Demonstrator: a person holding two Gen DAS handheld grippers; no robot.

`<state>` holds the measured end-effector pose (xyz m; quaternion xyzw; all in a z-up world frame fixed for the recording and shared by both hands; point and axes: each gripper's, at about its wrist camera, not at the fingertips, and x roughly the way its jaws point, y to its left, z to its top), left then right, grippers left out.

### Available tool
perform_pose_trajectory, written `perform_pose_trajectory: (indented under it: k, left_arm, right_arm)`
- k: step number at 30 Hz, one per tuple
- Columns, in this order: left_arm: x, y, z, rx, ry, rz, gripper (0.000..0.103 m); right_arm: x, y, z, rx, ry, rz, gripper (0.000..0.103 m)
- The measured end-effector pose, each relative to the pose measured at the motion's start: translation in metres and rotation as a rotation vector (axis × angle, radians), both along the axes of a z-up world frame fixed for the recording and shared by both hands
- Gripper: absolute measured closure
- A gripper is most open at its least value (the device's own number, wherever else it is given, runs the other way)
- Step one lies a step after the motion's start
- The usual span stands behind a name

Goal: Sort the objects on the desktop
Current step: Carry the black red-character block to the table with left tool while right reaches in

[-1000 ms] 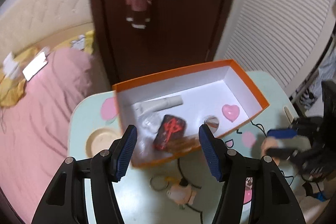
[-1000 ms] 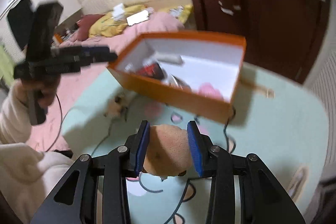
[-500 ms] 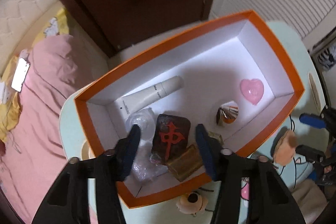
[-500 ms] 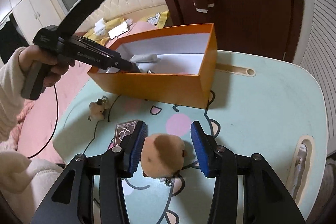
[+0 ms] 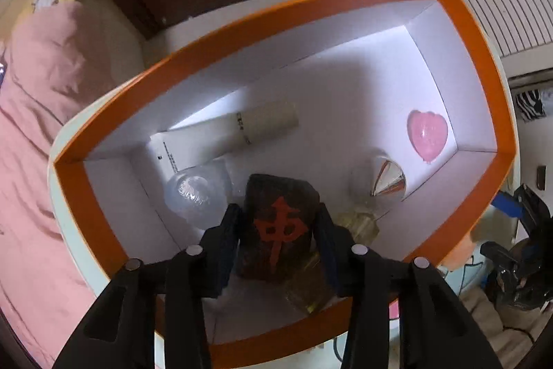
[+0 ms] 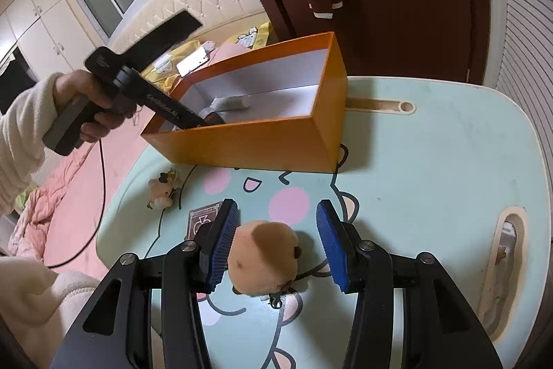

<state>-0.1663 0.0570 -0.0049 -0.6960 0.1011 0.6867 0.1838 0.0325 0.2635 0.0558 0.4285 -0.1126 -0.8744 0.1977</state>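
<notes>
Several items are lying in the orange box (image 5: 473, 64); I am clamping the left gripper (image 5: 276, 232) on the dark tile (image 5: 276, 227) there, while my right gripper (image 6: 278, 246), released, is straddling the plush toy (image 6: 264, 260) at lower centre.

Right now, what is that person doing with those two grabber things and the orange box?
A person is sorting desk things into the orange box. The left gripper reaches down inside it, its jaws closed against a dark tile with a red symbol. The right gripper has just been opening around a brown plush toy on the table: one pad touches it, the other stands clear. A small animal charm and a dark card lie outside the box.
</notes>
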Motion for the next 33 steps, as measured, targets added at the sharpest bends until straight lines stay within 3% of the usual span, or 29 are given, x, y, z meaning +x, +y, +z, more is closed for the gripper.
perform_pose_trajectory:
  k: [6, 15, 19, 24, 26, 33]
  left_arm:
    - [0.007, -0.003, 0.011, 0.020, 0.062, 0.024, 0.065]
    - [0.045, -0.030, 0.094, 0.203, 0.278, 0.079, 0.066]
    - [0.080, -0.039, 0.115, 0.284, 0.307, 0.107, 0.066]
    - [0.124, -0.047, 0.088, 0.315, 0.237, 0.115, 0.066]
    - [0.149, -0.041, 0.067, 0.293, 0.212, 0.112, 0.066]
    - [0.189, -0.033, 0.020, 0.245, 0.230, 0.097, 0.066]
  right_arm:
    - [0.001, -0.001, 0.002, 0.000, 0.008, 0.001, 0.054]
    - [0.004, 0.000, 0.009, 0.020, 0.018, 0.003, 0.054]
    - [0.001, -0.002, 0.010, 0.022, 0.010, 0.002, 0.054]
    - [-0.002, -0.006, 0.016, 0.033, 0.021, 0.015, 0.054]
    - [-0.003, -0.008, 0.020, 0.043, 0.027, 0.020, 0.054]
    - [-0.024, -0.020, 0.053, 0.035, 0.077, 0.081, 0.054]
